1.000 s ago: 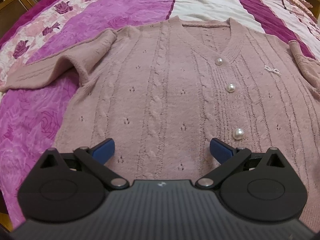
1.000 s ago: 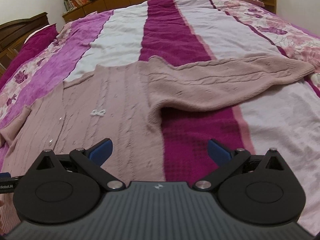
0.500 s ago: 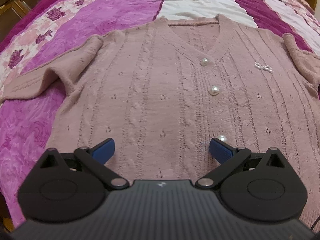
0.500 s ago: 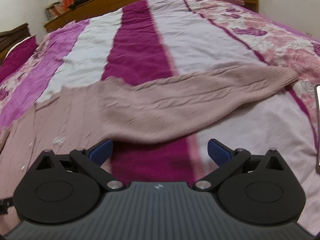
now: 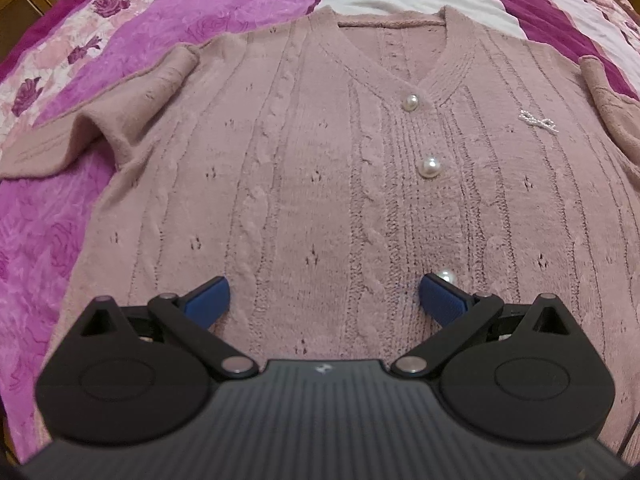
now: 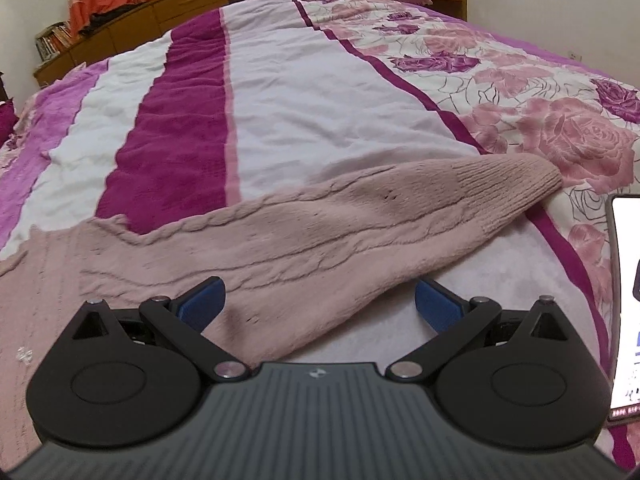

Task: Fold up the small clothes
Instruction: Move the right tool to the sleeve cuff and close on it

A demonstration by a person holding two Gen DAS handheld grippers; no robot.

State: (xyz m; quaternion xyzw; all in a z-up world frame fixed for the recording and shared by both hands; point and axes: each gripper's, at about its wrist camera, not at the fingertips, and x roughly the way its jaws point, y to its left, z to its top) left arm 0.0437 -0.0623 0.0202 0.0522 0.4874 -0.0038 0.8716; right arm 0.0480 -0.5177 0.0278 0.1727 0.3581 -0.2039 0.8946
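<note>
Looking down my left tool (image 5: 322,294), I see its blue pads spread wide apart with nothing between them, hovering over the lower front of a dusty-pink cable-knit cardigan (image 5: 312,184) that lies flat and face up on the bed (image 5: 248,4). Three pearl buttons run down its placket: the top one (image 5: 410,102) sits at the base of the V-neck, the second (image 5: 430,167) lies below it, and the third (image 5: 447,277) peeks out just behind the tool's right pad. A small beaded bow brooch (image 5: 538,121) is pinned on the chest to the right of the buttons. The sleeve on the left of that view (image 5: 120,120) is bent, with its cuff end reaching the picture's edge. My right tool (image 6: 318,304) is likewise spread open and empty, poised just above the cardigan's other sleeve (image 6: 360,232), which stretches out across the striped and rose-printed bedspread (image 6: 304,92) with its ribbed cuff (image 6: 516,184) farthest away. A phone (image 6: 626,304) with a lit screen lies at the right edge; its writing is too small for me to read. Each tool body carries a small white emblem, which I cannot make out as a brand. Wooden drawers (image 6: 192,4) line the far wall behind the bed.
</note>
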